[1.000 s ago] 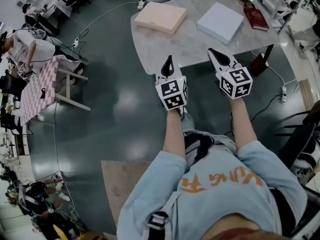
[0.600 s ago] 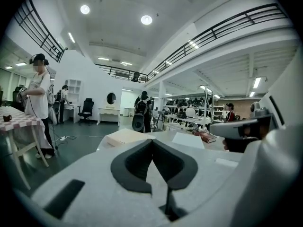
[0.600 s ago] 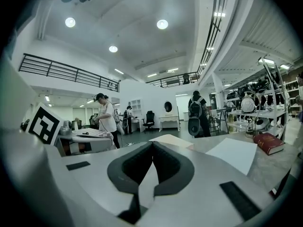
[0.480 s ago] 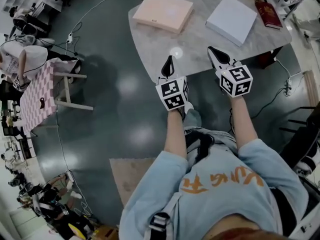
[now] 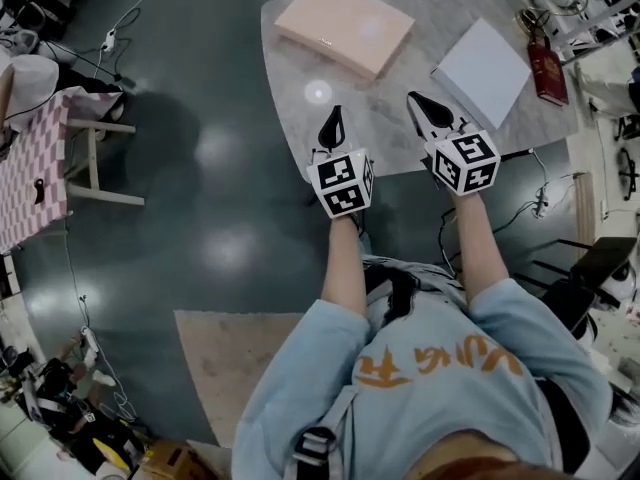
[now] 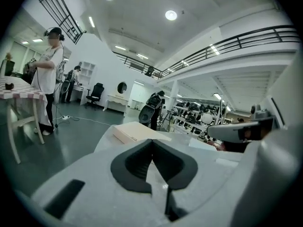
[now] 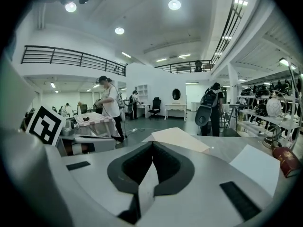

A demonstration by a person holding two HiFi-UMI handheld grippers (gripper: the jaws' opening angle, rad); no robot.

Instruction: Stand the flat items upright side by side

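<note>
Pink box and white box lay flat, well apart, toward the far side of the table. Left gripper and right gripper hovered over the near edge, jaws closed, holding nothing (open before reaching). Likely best: pinch one long edge, tip up, brace with the other.

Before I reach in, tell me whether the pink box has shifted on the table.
No. The pink box still lies flat at the far left corner of the table, beside the white box; only the head camera's view has turned.
</note>
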